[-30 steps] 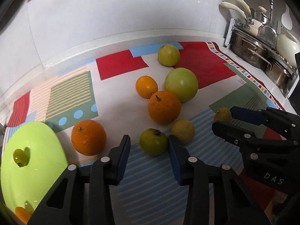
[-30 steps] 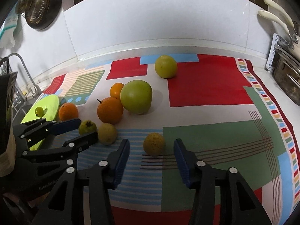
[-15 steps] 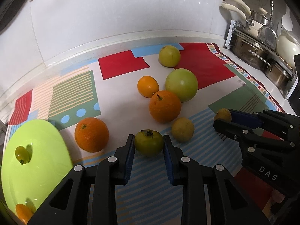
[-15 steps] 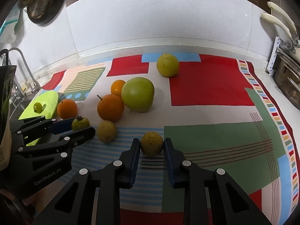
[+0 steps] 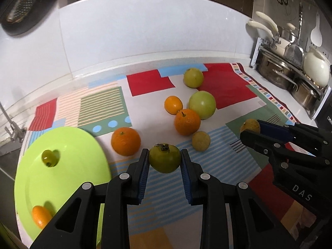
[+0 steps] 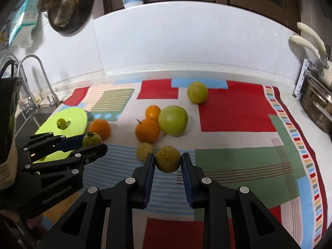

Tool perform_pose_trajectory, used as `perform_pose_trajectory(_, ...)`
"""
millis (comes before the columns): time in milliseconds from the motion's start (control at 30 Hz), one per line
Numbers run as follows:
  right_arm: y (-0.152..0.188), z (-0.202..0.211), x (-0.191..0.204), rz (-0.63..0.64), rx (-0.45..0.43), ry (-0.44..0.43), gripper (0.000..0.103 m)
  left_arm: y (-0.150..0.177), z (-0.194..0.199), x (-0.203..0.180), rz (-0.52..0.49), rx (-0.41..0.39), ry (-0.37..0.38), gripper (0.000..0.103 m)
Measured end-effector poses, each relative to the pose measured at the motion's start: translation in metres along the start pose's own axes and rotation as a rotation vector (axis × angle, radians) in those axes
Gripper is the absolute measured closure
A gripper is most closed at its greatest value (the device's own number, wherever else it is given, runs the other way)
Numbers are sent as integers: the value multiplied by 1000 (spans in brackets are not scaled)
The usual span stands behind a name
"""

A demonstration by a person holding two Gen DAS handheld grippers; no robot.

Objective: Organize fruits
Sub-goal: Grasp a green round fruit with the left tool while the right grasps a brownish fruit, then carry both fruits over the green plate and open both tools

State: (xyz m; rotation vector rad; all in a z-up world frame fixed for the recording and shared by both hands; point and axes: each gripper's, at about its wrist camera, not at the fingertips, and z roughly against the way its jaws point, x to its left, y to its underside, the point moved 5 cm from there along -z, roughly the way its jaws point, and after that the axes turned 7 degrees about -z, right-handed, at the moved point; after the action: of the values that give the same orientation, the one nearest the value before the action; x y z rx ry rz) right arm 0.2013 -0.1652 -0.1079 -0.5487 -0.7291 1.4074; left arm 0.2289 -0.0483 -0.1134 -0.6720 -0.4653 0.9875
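1. Now, in the left wrist view, the left gripper [image 5: 165, 160] is clamped on a small round green fruit with a dry brown calyx [image 5: 164, 158], its blue pads [image 5: 143, 174] pressing the fruit's 2 sides at its widest part.
2. Off to that gripper's left lies a lime-green plastic plate [image 5: 78, 178], already holding 1 small green fruit [image 5: 48, 157] and 1 small orange fruit [image 5: 40, 216].
3. Just ahead of the fingers sit a round orange [image 5: 126, 141] and a small yellow fruit [image 5: 200, 141]; farther ahead are a stemmed orange [image 5: 187, 122], a large pale-green fruit [image 5: 202, 104], a smaller orange [image 5: 173, 105] and a yellow-green fruit [image 5: 193, 77], all on the patterned cloth [image 5: 145, 114].
4. In the right wrist view, the right gripper [image 6: 168, 162] is closed on a speckled yellow-brown round fruit [image 6: 168, 159], gripped at its middle, seemingly just clear of the cloth.
5. To its left, the left gripper shows side-on with the green fruit between its fingers, the plate beyond it.
6. Handling, as I judge it: both fruits look light and firm but smooth-skinned and round, so they could roll or squirt from the pads; a grip across the widest part, as here, seems safest, with gentle pressure to avoid bruising.
7. The green fruit's likely destination is the plate, which has room.
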Motion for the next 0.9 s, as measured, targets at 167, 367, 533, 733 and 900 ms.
perform_pose_trajectory(167, 0, 18, 12, 16, -27, -15, 76, 6, 23, 5, 20, -21, -19, 73)
perform_pose_trajectory(367, 3, 39, 31, 37, -50, -48, 76, 14, 53, 11, 47, -49, -49, 73)
perform_pose_trajectory(533, 5, 55, 49, 65, -71, -88, 76, 22, 74, 19, 79, -65, -87, 73)
perform_pose_trajectory(733, 5, 71, 75, 107, -100, -140, 76, 35, 103, 33, 113, -89, -147, 73)
perform_pose_trajectory(900, 6, 80, 98, 145, -116, -186, 76, 45, 124, 46, 138, -111, -189, 73)
